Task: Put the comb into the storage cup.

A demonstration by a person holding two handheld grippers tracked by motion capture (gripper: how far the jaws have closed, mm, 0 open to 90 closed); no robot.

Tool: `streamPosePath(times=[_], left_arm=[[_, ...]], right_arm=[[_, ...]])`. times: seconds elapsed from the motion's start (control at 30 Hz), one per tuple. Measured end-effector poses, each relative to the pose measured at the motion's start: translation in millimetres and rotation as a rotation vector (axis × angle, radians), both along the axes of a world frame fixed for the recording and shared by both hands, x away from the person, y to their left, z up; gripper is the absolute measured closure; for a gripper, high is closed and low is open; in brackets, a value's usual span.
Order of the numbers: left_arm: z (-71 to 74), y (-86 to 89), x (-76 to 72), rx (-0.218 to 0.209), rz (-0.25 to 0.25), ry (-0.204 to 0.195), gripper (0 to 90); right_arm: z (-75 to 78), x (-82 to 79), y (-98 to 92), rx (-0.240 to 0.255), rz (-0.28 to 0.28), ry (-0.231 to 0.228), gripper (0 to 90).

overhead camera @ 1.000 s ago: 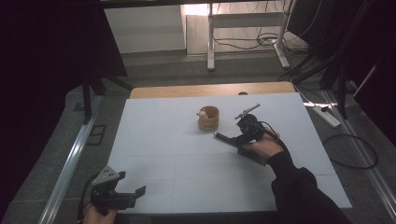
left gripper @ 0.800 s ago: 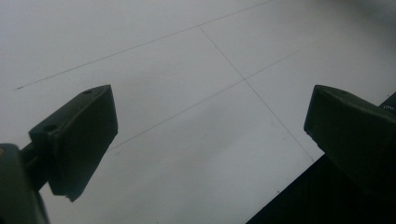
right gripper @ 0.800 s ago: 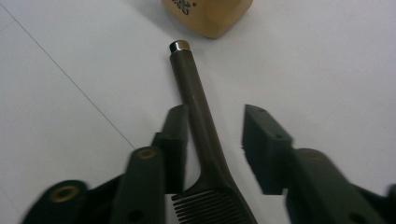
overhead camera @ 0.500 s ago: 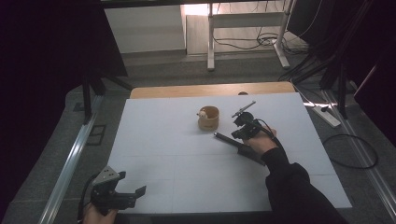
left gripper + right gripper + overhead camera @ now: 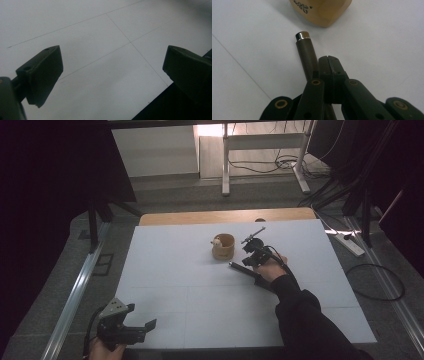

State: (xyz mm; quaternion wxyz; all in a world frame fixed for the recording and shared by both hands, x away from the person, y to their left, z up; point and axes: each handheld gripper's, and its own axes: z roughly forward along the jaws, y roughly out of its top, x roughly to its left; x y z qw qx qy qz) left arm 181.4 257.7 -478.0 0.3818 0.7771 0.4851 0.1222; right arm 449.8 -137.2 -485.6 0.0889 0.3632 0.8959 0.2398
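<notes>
- Your right gripper [image 5: 330, 61], centre of its own view, has its jaws pressed together, nothing between them.
- The dark rod [image 5: 305, 53] lies just left of the jaws, untouched.
- The wooden cup [image 5: 223, 246] stands mid-table.
- Your left gripper [image 5: 131, 328], lower left, hangs spread.
- Next, likely: reopen, straddle the rod.

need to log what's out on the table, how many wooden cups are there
1. The wooden cup stands near the middle of the far half of the white table, just left of the right gripper; its base shows beyond the dark pen-like stick.
</notes>
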Motion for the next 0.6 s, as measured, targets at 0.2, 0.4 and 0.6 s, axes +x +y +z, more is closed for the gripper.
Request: streamPosePath(times=[0.2, 0.4, 0.6], left_arm=[[0.0, -0.5, 0.2, 0.002, -0.001, 0.000, 3.8], [-0.1, -0.5, 0.3, 0.003, -0.001, -0.001, 3.8], [0.0, -0.7, 0.1, 0.003, -0.003, -0.001, 3.9]], right_arm=[[-8.5, 8.4, 3.6, 0.003, -0.026, 0.015, 90.0], [-14.1, 14.6, 8.2, 0.008, -0.034, 0.023, 90.0], [-19.4, 14.4, 17.8, 0.011, -0.022, 0.031, 90.0]])
